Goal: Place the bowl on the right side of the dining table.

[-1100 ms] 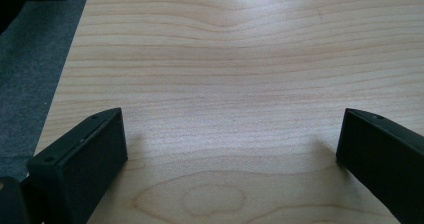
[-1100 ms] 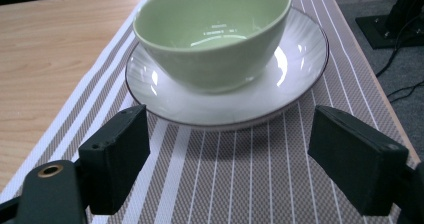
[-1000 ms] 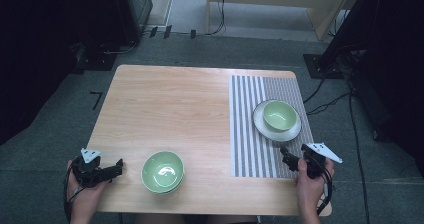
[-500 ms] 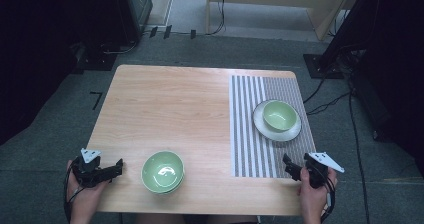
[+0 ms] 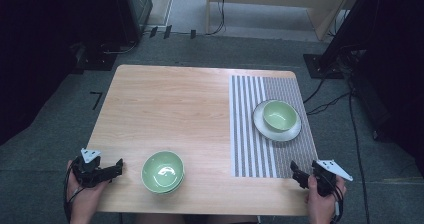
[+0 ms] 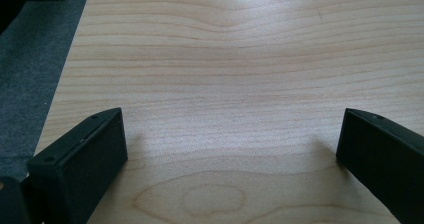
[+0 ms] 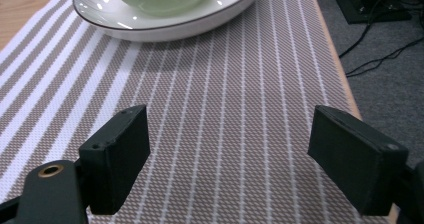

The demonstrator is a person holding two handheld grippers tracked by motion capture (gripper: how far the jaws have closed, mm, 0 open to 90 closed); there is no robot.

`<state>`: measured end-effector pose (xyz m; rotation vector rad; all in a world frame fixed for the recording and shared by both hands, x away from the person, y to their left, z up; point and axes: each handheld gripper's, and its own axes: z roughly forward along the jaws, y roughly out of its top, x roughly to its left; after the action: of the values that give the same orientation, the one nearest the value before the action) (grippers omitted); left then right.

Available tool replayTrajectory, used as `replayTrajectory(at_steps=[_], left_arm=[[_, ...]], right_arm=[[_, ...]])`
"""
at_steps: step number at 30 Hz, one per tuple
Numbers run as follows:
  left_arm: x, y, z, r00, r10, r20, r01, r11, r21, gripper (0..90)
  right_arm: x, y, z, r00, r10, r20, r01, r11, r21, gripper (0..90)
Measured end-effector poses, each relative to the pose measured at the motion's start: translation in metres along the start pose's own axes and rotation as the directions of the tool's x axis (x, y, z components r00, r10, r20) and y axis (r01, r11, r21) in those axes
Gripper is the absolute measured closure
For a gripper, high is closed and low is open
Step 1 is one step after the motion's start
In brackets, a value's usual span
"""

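I see both sets of jaws apart and empty, my left gripper [image 5: 116, 168] at the tabletop's near-left corner beside a green bowl [image 5: 162, 171], my right gripper [image 5: 298, 174] at the mat's [image 5: 250, 134] near edge

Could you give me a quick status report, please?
Left gripper open, empty, beside near bowl. Right gripper open over mat. Far bowl on plate. Nothing in the way.

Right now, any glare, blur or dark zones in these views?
High view: the floor around the table falls to near black at both sides, and the near green bowl shows small highlights. Right gripper view: bright glare spots on the white plate, with the black tips of the right hand-held gripper soft. Left gripper view: evenly lit wood, faint shadows beside the left hand-held gripper.
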<state>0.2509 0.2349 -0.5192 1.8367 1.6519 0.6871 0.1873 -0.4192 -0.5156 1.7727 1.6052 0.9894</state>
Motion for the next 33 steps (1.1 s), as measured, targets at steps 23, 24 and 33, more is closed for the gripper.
replayTrajectory(at_steps=[23,24,33], left_arm=[[0.000,0.000,0.000,1.0000,0.000,0.000,0.000,1.0000,0.000,0.0],[0.000,0.000,0.000,1.0000,0.000,0.000,0.000,1.0000,0.000,0.0],[0.000,0.000,0.000,1.0000,0.000,0.000,0.000,1.0000,0.000,0.0]], right_arm=[[-0.034,-0.016,-0.019,0.9971,0.005,0.076,-0.007,1.000,0.017,16.6],[-0.035,-0.017,-0.019,0.9970,0.003,0.077,-0.004,1.000,0.022,16.6],[-0.040,-0.022,-0.018,0.9966,-0.015,0.081,0.010,0.999,0.051,16.6]])
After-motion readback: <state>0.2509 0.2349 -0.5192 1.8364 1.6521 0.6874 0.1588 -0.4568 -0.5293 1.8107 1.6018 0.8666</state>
